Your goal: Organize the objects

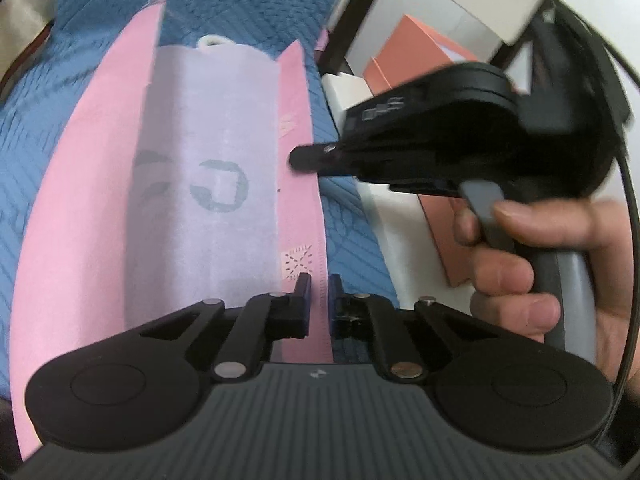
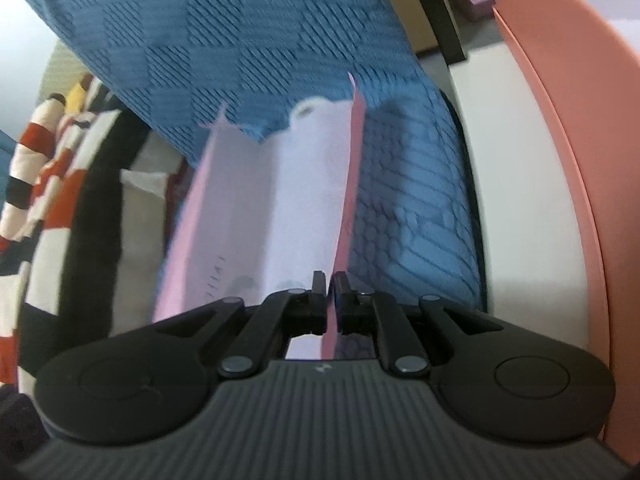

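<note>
Grip: both tongs, left (image 1: 319, 300) and right (image 2: 330, 300), pinch the pink paper bag's (image 1: 298, 200) right edge.
Advice: likely lift together, keeping the pale lilac cloth pouch (image 1: 208, 200) inside.

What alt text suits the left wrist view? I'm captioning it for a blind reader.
The left gripper pinches the near right edge of a pink paper bag lying on a blue quilt. The right gripper, held by a hand, grips the same edge farther along.

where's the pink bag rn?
Pink bag lies open on the blue quilt; left gripper and right gripper both pinch its right edge.
</note>
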Demonstrator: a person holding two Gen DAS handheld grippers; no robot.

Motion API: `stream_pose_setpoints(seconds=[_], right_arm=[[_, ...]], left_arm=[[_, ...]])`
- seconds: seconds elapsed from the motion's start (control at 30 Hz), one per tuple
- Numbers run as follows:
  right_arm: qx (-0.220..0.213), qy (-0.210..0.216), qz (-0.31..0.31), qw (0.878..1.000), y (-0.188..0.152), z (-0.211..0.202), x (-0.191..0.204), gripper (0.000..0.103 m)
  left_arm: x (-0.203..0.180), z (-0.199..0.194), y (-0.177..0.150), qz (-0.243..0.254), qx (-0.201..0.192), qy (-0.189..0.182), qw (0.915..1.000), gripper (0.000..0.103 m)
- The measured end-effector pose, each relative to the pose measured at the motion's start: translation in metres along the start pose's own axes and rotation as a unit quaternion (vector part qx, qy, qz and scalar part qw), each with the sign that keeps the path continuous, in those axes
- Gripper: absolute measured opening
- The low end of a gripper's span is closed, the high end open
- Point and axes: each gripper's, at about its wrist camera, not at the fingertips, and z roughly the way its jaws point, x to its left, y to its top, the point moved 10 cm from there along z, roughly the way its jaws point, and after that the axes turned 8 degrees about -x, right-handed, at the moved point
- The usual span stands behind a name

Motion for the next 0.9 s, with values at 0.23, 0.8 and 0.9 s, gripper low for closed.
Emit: stream_pose_setpoints(seconds=[0.23, 0.8, 0.9], right_arm=[[-0.020, 0.026, -0.018, 0.999, 0.004, -0.002, 0.020, 0.010], [0.056, -0.016, -0.105, 0.993, -0.036, 0.050, 0.036, 0.003], [0.053, -0.014, -0.101, 0.993, -0.037, 0.050, 0.035, 0.002]], left_arm=[[0.036, -0.013, 0.002, -0.096, 0.001, 0.000, 0.9954, 0.006], [0.075, -0.022, 0.011, -0.166, 0.012, 0.015, 0.9859, 0.007], [0.077, -0.029, 0.016, -0.161, 0.000, 0.018, 0.9868, 0.007]])
